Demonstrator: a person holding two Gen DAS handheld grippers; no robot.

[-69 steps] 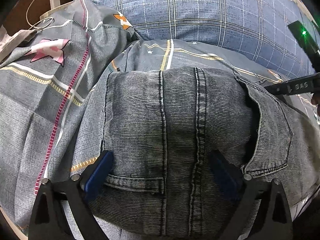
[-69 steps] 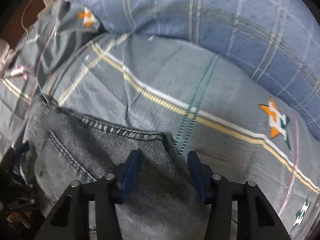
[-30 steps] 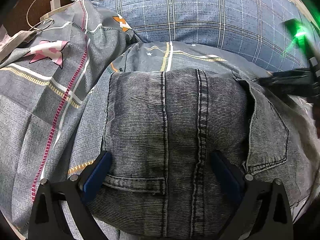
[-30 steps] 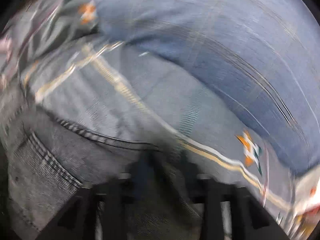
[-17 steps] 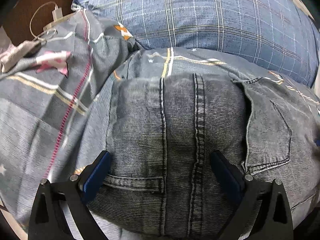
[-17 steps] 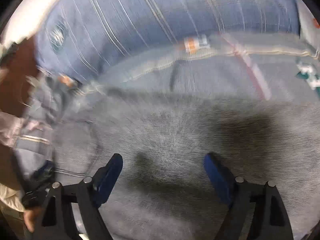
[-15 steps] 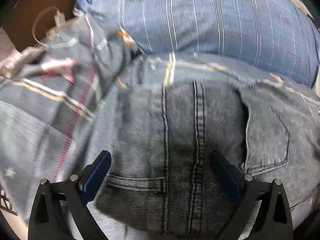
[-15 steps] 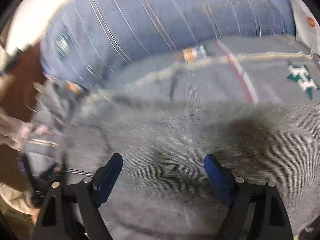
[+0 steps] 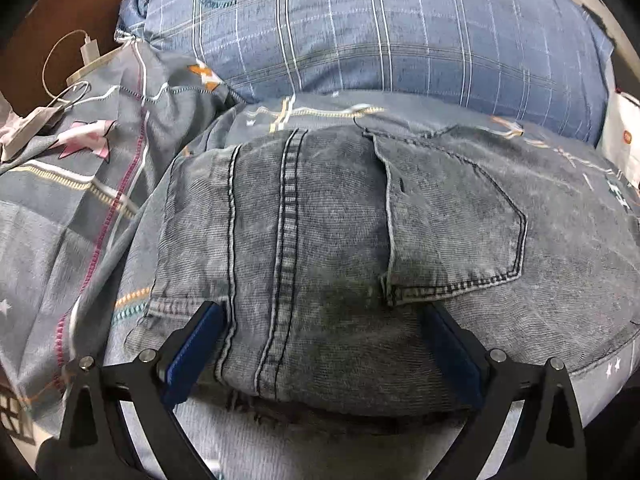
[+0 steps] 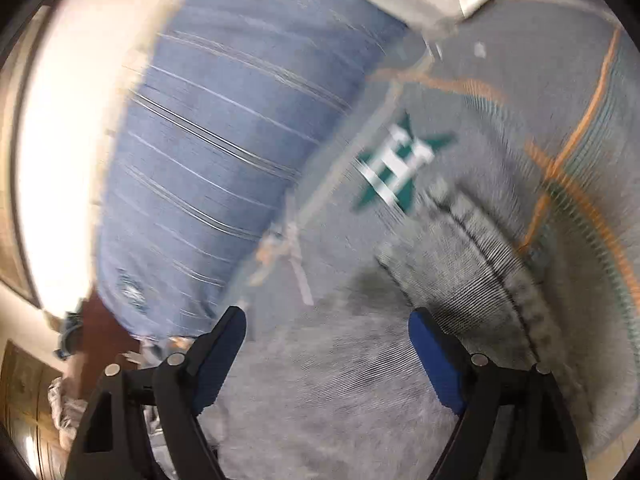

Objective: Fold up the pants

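Note:
Grey washed denim pants (image 9: 328, 248) lie folded on a grey patterned bedspread (image 9: 72, 208), with a back pocket (image 9: 452, 220) showing on top. My left gripper (image 9: 320, 344) is open and hovers low over the near folded edge, blue pads on either side of the centre seam. My right gripper (image 10: 328, 344) is open and empty above the pants (image 10: 460, 280); this view is blurred by motion.
A blue plaid pillow (image 9: 380, 28) lies behind the pants and shows in the right wrist view (image 10: 224, 152). A white charger and cable (image 9: 86, 50) lie far left by a wooden headboard. A white bag (image 9: 622, 140) sits at the right edge.
My right gripper opened, let go of the pants corner and swung away to the right. My left gripper stayed open and shifted left over the fold.

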